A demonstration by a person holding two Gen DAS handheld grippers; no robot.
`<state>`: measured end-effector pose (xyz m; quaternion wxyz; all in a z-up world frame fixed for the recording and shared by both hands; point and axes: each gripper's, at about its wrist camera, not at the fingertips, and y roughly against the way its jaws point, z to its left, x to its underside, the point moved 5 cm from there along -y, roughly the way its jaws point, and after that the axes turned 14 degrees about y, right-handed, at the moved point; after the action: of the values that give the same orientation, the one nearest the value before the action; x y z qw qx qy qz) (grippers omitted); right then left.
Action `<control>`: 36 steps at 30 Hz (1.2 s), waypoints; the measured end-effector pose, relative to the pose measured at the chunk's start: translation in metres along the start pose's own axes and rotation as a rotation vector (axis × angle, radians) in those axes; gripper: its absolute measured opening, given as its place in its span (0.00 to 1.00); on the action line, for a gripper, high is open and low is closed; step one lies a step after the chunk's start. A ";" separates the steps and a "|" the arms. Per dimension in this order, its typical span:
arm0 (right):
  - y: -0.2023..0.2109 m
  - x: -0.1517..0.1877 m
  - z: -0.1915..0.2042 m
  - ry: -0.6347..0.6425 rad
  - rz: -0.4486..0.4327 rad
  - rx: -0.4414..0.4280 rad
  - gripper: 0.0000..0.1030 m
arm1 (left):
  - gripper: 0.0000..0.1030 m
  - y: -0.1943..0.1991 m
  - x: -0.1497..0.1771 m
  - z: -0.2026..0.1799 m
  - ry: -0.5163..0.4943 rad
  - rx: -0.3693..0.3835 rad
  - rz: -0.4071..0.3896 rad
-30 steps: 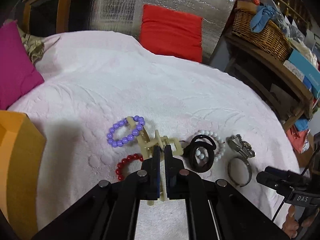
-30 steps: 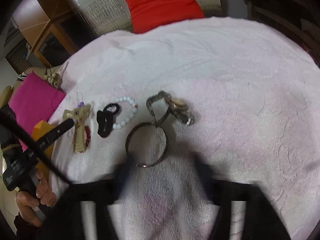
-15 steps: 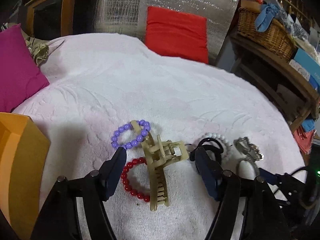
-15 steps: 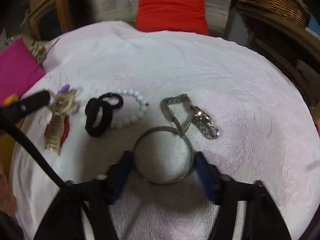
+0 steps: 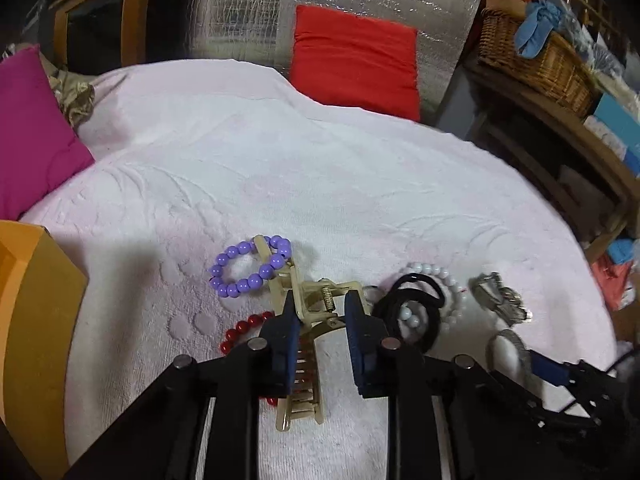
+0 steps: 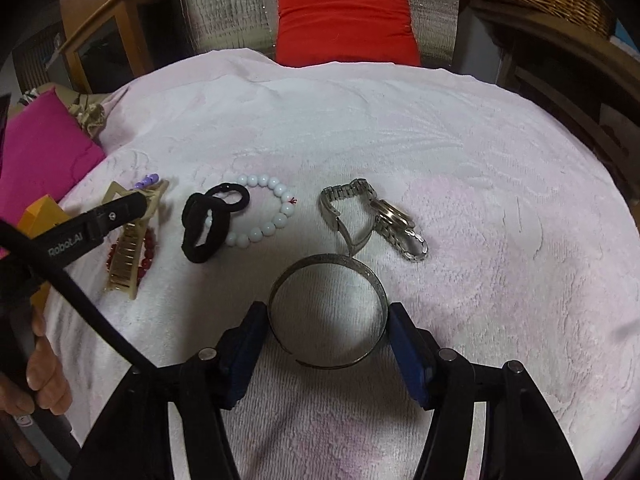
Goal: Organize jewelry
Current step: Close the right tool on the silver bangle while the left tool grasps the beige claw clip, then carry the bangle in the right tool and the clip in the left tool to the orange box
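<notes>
Between the left gripper's (image 5: 320, 320) blue pads sat the spring hinge of the beige claw hair clip (image 5: 301, 360), and that was the change: half a second earlier those jaws had stood spread wide on either side of the clip, whereas now they had narrowed around it, one pad looking to be against the hinge while a small gap showed at the other, so I cannot tell whether the pinch had landed. The clip lay on the pale pink towel (image 5: 320, 184), overlapping the purple bead bracelet (image 5: 248, 266) ahead and the red bead bracelet (image 5: 240, 330) to the left of the pads. To the right of them lay the black hair ties (image 5: 412, 312) over the white bead bracelet (image 5: 440, 280). The right gripper (image 6: 326, 336) had stayed spread, its pads flanking the silver bangle (image 6: 326, 316) without clearly touching it, and the metal wristwatch (image 6: 376, 216) lay just beyond. Both closings suggested two pickups were about to begin, probably bound for the orange box (image 5: 28, 320) at far left. The red bracelet was largely hidden under the clip and finger, the watch was blurred in the left view, and the box was cut off by the frame.
</notes>
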<state>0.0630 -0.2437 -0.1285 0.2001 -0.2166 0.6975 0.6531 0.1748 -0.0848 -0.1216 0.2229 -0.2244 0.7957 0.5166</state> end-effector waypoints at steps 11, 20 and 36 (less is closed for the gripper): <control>0.028 0.002 -0.022 -0.131 -0.025 -0.187 0.62 | 0.22 0.061 0.021 0.003 0.026 0.236 0.135; 0.048 0.004 -0.033 -0.283 -0.097 -0.347 0.62 | 0.22 0.096 0.048 0.004 -0.035 0.273 0.200; 0.077 -0.051 0.139 0.024 -0.276 -0.479 0.62 | 0.22 0.227 -0.005 0.160 0.162 -0.080 -0.276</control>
<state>0.0608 -0.0993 -0.0458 0.2221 -0.3583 0.4893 0.7635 0.0653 0.1465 -0.0134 0.2178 -0.3811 0.7513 0.4928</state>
